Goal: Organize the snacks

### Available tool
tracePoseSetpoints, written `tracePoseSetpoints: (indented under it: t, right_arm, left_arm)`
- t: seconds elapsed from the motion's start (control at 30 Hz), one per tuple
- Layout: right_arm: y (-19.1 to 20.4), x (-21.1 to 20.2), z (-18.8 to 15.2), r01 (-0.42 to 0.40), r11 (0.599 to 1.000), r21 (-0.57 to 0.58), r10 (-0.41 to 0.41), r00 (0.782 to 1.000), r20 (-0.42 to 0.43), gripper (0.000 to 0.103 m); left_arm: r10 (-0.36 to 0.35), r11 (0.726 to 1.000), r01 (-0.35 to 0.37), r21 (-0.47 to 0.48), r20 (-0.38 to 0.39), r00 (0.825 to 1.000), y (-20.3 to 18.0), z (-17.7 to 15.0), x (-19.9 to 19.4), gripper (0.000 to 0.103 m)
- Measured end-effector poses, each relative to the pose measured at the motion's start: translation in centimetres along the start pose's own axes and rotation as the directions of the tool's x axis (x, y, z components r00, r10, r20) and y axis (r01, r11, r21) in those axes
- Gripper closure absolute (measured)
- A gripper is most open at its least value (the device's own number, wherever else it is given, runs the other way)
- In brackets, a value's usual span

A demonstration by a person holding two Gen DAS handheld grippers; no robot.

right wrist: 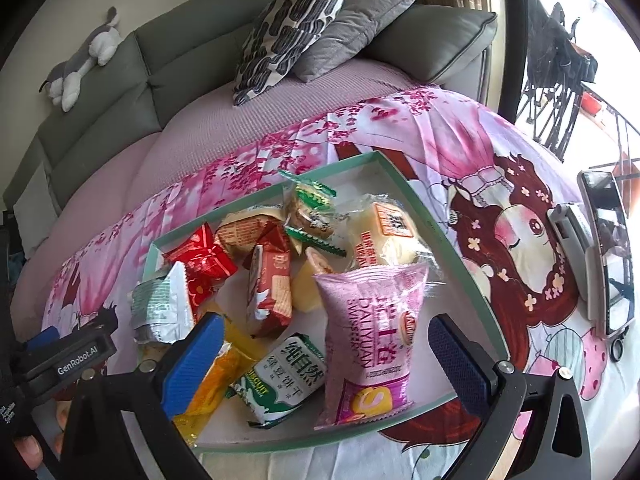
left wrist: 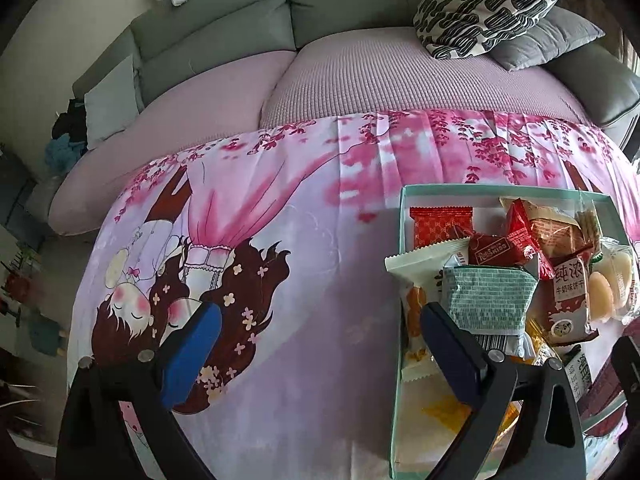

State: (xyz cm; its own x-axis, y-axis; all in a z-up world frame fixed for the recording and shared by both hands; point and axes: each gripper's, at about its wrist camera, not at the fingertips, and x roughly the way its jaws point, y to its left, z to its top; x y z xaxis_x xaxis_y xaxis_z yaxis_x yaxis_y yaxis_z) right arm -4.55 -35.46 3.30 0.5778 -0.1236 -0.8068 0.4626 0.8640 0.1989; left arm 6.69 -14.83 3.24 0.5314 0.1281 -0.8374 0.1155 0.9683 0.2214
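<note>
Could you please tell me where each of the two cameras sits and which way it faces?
Left wrist: on the left claw, looking forward over the pink cloth toward the sofa; its open blue fingers show, the tray at right.
Right wrist: on the right claw, aimed at the tray and pink snack bag; its open fingers show, the left claw at left.
Shared: tray, snacks, cloth, sofa, patterned cushion, toy cat.

My left gripper (left wrist: 316, 344) held low with jaws spread wide and empty, my right gripper (right wrist: 324, 354) likewise agape, blue pads (right wrist: 192, 364) parted, left gripper at the right view's lower left edge, fingertips beneath it.
</note>
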Motion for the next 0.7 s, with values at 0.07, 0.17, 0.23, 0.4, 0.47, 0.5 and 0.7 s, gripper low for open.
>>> tracePoseSetpoints:
  t: [0.07,0.17,0.23,0.4,0.47,0.5,0.7]
  right_arm:
    - [0.4,-0.2,-0.1,0.003,1.0,-0.013,-0.003,1.0,0.004,0.0]
    - [0.9,-0.6,-0.2,0.0,1.0,-0.026,0.0,1.0,0.008,0.0]
    - [1.4,-0.8,-0.3,0.002,0.999,-0.038,-0.001,1.0,0.01,0.0]
    - [2.7,-1.8,-0.9,-0.007,0.998,-0.064,0.008,1.0,0.024,0.0]
    - [3.3,-2.1,-1.4,-0.01,0.997,-0.074,0.012,1.0,0.026,0.0]
    - [3.6,-2.3,-1.8,-0.012,0.996,-0.084,0.014,1.0,0.025,0.0]
    - [5.3,-2.0,-4.1,-0.013,0.991,-0.133,0.013,1.0,-0.007,0.0]
  left_arm:
    - [-0.009,1.0,0.009,-0.01,-0.01,1.0,0.4,0.0,0.1,0.004]
    - [-0.014,1.0,0.014,-0.02,-0.015,1.0,1.0,-0.4,-0.1,0.004]
    - [-0.014,1.0,0.014,-0.026,-0.017,1.0,1.5,-0.7,-0.3,0.004]
    - [-0.026,0.998,0.024,-0.05,-0.039,0.999,3.3,-2.4,-0.5,0.004]
    - [-0.028,0.998,0.025,-0.056,-0.049,0.998,4.0,-3.2,-0.5,0.004]
    - [-0.029,0.998,0.025,-0.061,-0.057,0.998,4.4,-3.7,-0.4,0.004]
    - [-0.027,0.996,0.019,-0.083,-0.095,0.995,6.2,-6.5,-0.2,0.004]
